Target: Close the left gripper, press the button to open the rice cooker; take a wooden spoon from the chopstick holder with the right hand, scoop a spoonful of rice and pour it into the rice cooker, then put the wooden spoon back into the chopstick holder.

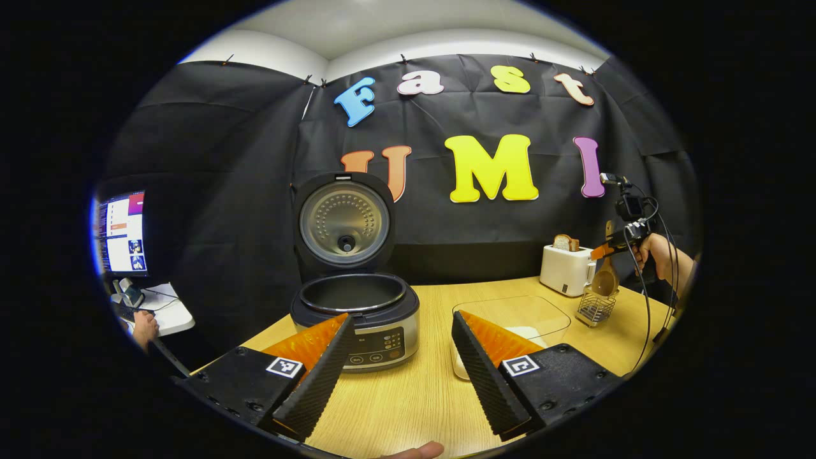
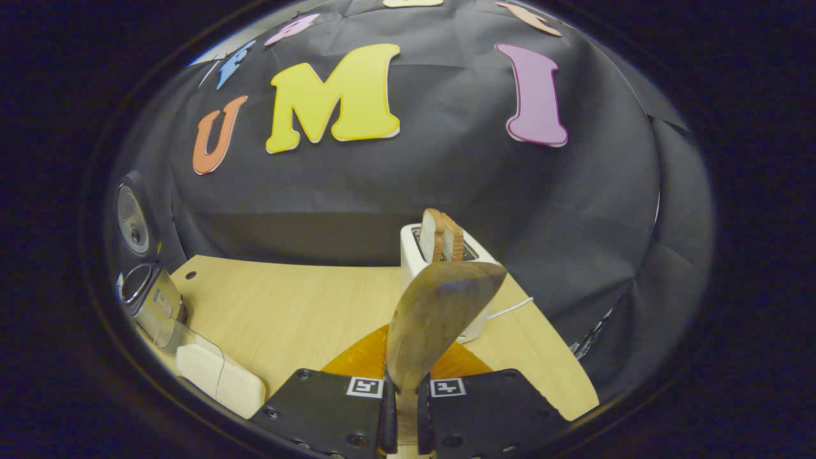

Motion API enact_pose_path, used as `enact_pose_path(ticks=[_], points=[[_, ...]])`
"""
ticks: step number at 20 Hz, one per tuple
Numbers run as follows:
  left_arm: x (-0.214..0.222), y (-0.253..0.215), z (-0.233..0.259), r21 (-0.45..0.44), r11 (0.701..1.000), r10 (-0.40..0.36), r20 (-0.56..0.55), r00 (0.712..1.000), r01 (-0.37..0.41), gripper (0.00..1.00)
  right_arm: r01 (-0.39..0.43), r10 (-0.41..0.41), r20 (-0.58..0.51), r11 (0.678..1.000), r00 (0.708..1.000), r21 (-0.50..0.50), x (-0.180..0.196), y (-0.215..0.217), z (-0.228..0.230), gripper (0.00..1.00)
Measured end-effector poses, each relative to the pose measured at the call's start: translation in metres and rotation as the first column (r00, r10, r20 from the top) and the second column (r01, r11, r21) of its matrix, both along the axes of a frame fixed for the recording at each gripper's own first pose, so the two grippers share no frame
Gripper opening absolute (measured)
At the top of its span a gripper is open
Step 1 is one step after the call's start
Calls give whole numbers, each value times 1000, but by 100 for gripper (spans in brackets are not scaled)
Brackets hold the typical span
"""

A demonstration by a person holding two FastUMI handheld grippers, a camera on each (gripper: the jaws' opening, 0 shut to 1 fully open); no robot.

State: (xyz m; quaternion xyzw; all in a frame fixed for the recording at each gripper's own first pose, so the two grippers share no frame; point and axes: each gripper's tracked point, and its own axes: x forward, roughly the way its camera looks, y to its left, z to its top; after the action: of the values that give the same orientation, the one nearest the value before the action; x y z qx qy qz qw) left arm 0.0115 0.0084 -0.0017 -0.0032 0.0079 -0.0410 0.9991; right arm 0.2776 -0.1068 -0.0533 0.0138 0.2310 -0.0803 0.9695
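- The right gripper [image 2: 404, 408] has its two black fingers pressed in on the handle of the wooden spoon [image 2: 437, 319]; the smooth oval bowl stands up between them, and the handle's lower end is cut off at the picture's edge.
- From the left gripper view, that gripper, held by a hand [image 1: 660, 258], has the spoon over the wire chopstick holder [image 1: 595, 308]; whether its tip is clear of the basket is hard to tell.
- The left gripper [image 1: 401, 363] is wide open with nothing between its ribbed black, orange-backed fingers.
- Just beyond them, the rice cooker [image 1: 357, 319] stands open on the pale wood-grain table [image 1: 408, 401], its round metal-lined lid upright, the inner pot dark.
- Beside it is a clear plastic container [image 1: 510, 319] of white rice, partly hidden by the left gripper's finger.
- A white toaster [image 2: 446, 280] with bread slices stands behind.
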Motion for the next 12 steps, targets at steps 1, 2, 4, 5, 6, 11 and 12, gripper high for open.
enact_pose_path(ticks=[1,2,4,5,6,11,12], points=[[-3,1,4,2,1000,-1,10,1000,1,98,-13,14,19,1000,1000,-13,-6,9,13,12],[-3,4,7,1,1000,0,16,1000,0,98,-28,29,38,999,999,-22,-10,20,26,12],[-9,6,11,-8,1000,0,21,1000,1,98,-56,58,67,997,996,-44,-16,45,47,12],[-12,8,13,-12,1000,-3,24,1000,3,98,-71,75,77,996,994,-57,-19,59,55,12],[-15,11,17,-13,1000,1,33,999,-1,98,-85,91,84,994,992,-70,-21,73,63,12],[-26,32,34,-35,999,12,80,997,-9,98,-171,181,101,980,978,-100,-23,162,75,12],[-28,37,34,-39,999,17,81,997,-14,98,-192,203,101,976,974,-102,-22,181,73,12]])
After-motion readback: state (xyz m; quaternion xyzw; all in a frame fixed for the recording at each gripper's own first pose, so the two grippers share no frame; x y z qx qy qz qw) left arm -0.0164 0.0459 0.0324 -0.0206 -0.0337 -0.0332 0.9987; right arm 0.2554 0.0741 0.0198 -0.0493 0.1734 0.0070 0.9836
